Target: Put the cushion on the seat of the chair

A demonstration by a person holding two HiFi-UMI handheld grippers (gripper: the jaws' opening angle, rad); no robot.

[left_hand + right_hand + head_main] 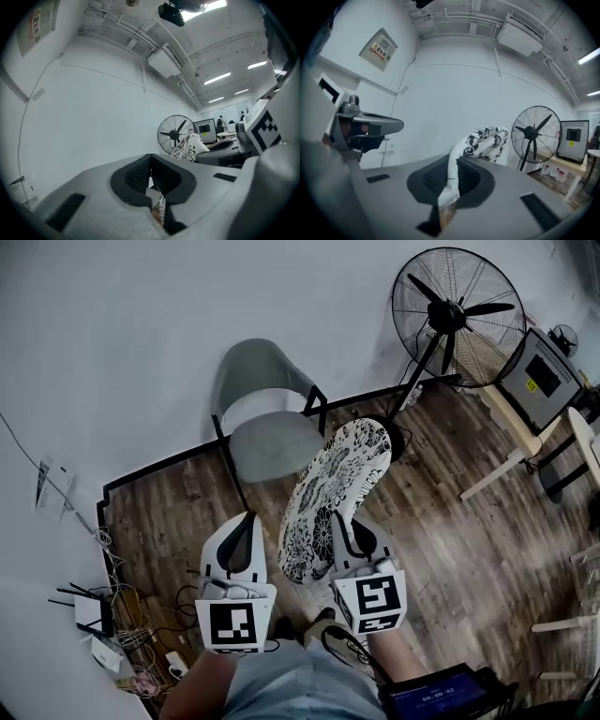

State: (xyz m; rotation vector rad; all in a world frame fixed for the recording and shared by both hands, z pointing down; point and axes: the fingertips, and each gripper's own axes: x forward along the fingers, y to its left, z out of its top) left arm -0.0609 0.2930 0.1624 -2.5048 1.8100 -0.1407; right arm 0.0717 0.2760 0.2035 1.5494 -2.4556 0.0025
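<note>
The cushion (333,486), white with a black floral print, hangs in the air in front of the grey chair (262,381), whose seat (277,444) is bare. My right gripper (337,517) is shut on the cushion's near right edge; in the right gripper view the fabric (480,140) rises out of the pinched pads of the right gripper (452,165). My left gripper (246,518) is level beside it, a little left of the cushion, jaws together. In the left gripper view the left gripper (150,161) shows closed pads, with a sliver of patterned fabric (161,206) in the slot beneath.
A large standing fan (459,315) is right of the chair. A white table (511,423) with a monitor (542,379) stands at the right. Routers and tangled cables (108,620) lie on the wood floor by the left wall. A small screen (441,697) sits at the lower edge.
</note>
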